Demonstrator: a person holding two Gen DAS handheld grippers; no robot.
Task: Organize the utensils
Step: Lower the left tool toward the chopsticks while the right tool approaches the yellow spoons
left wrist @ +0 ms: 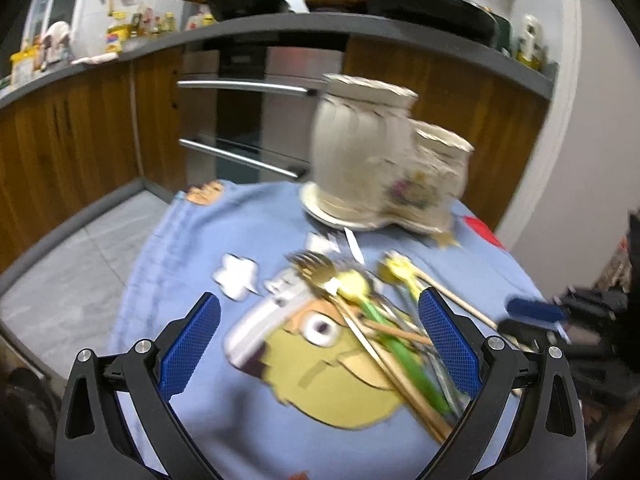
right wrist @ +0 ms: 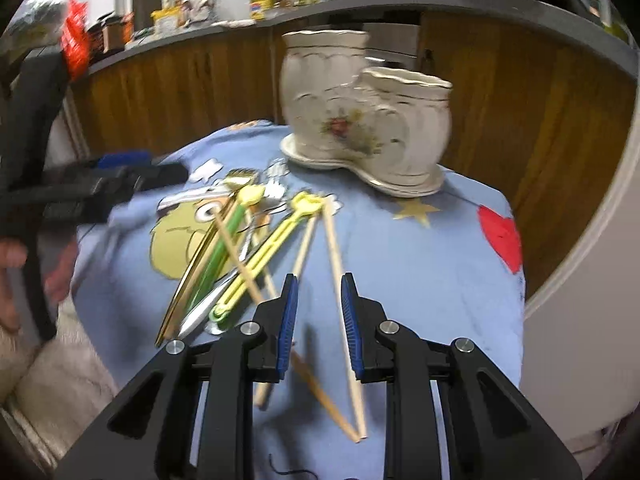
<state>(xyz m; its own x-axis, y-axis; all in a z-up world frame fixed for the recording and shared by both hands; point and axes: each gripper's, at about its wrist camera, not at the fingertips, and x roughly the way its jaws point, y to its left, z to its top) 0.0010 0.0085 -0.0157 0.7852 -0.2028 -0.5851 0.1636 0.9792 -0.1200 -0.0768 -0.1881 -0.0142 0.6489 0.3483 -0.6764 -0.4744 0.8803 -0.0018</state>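
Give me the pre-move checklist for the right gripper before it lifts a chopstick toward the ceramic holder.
1. Right gripper jaws narrowed around the target: ok, only a small gap remains.
2. Pads pressing the wooden chopstick: cannot tell; it runs along the right-hand pad, contact is blurred.
3. Only one stick between the jaws: cannot tell; other chopsticks cross underneath the gripper.
4. Ceramic utensil holder upright with both openings free: ok.
5. Left gripper clear of the path: ok, open over the utensil pile, holding nothing.
6. Pile untangled from the target: not ok, sticks overlap near the handles.
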